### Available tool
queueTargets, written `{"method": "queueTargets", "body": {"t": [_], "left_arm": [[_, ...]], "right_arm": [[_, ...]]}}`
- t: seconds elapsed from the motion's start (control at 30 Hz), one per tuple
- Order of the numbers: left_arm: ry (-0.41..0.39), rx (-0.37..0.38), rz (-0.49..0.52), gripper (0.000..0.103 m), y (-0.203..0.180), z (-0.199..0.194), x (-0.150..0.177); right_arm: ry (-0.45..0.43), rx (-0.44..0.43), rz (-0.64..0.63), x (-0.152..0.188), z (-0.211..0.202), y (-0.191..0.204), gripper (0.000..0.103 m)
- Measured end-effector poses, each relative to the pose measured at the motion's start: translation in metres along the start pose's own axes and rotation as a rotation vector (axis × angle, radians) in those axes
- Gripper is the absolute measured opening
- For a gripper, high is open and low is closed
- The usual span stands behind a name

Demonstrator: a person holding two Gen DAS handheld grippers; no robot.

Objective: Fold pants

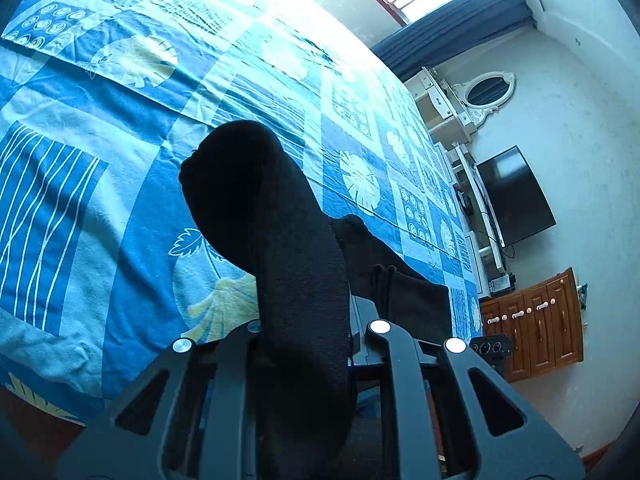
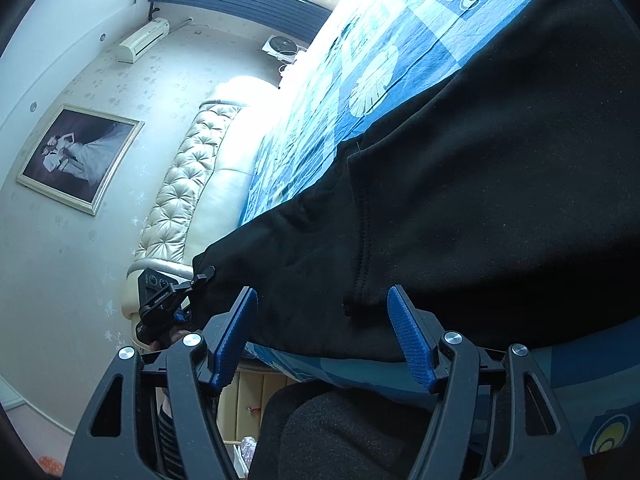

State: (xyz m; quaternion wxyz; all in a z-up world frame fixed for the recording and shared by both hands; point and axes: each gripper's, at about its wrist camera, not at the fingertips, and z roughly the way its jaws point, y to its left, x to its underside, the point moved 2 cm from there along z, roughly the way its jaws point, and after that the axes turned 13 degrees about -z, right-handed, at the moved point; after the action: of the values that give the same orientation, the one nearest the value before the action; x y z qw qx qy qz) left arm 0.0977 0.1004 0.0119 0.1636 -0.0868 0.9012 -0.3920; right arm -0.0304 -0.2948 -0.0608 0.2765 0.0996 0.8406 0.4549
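the right tongs [image 2: 324, 340] stand open around the black pants' [image 2: 480, 184] edge on the blue bedspread [image 2: 384, 60].

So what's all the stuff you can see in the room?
Pants: one, black, on the bed, one end lifted.
Bedsheet: one, blue with pale leaves, covering the bed.
Headboard: one, cream, tufted, at the bed's end.
Framed picture: one, pale frame, on the wall.
Air conditioner: one, white, high on the wall.
Curtain: dark blue, by the window.
Mirror: one, white oval frame, on the wall.
TV: one, black, beside the bed.
Cabinet: one, brown wood, against the wall.
Left gripper: black, shut on the pants.
Right gripper: black, blue pads, open around the pants' edge.
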Motion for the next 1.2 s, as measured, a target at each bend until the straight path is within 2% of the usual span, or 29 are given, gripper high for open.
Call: {"method": "queueTargets", "body": {"t": [0.3,0.6,0.8,0.93,1.2], "left_arm": [[0.022,-0.040,0.167,0.015,-0.100,0.022,0.021],[0.092,-0.145,0.372,0.014,-0.180,0.100,0.067],[0.130,-0.259,0.447,0.014,-0.206,0.170,0.094],[0.156,-0.318,0.453,0.014,-0.211,0.210,0.109],[0.158,-0.436,0.506,0.014,-0.216,0.264,0.142]], "right_arm": [[-0.077,0.007,-0.037,-0.014,-0.025,0.007,0.067],[-0.213,0.082,0.026,-0.029,-0.068,-0.025,0.067],[-0.296,0.111,0.083,-0.039,-0.097,-0.046,0.067],[-0.333,0.101,0.102,-0.048,-0.115,-0.057,0.067],[-0.388,0.095,0.142,-0.061,-0.140,-0.077,0.069]]}}
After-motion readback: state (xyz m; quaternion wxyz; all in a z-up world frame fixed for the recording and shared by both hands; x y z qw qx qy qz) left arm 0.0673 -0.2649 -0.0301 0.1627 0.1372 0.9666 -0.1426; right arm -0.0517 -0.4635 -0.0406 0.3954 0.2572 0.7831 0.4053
